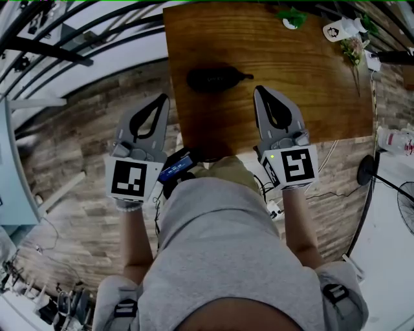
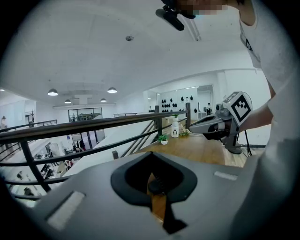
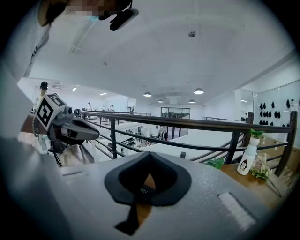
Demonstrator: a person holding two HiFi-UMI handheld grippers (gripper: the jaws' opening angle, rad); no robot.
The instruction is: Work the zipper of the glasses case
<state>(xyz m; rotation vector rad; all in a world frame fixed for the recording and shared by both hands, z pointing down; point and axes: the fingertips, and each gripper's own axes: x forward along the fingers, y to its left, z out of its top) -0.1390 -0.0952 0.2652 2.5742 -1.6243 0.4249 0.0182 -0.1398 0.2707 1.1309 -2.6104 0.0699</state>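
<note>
A black glasses case (image 1: 213, 79) lies on the wooden table (image 1: 310, 77), its zipper pull sticking out at its right end. My left gripper (image 1: 163, 98) hangs over the table's left edge, below and left of the case, jaws shut and empty. My right gripper (image 1: 258, 90) is over the table just right of and below the case, also shut with nothing held. Neither touches the case. In the left gripper view its grey jaws (image 2: 154, 157) are closed and the right gripper (image 2: 220, 124) shows across the table. In the right gripper view its jaws (image 3: 149, 157) are closed too.
At the table's far right stand a white bottle (image 1: 343, 28), a small green plant (image 1: 292, 15) and dried flowers (image 1: 354, 48). A black railing (image 3: 187, 124) runs behind the table. Wood-pattern floor lies left, with cables and a fan base (image 1: 369, 169) at right.
</note>
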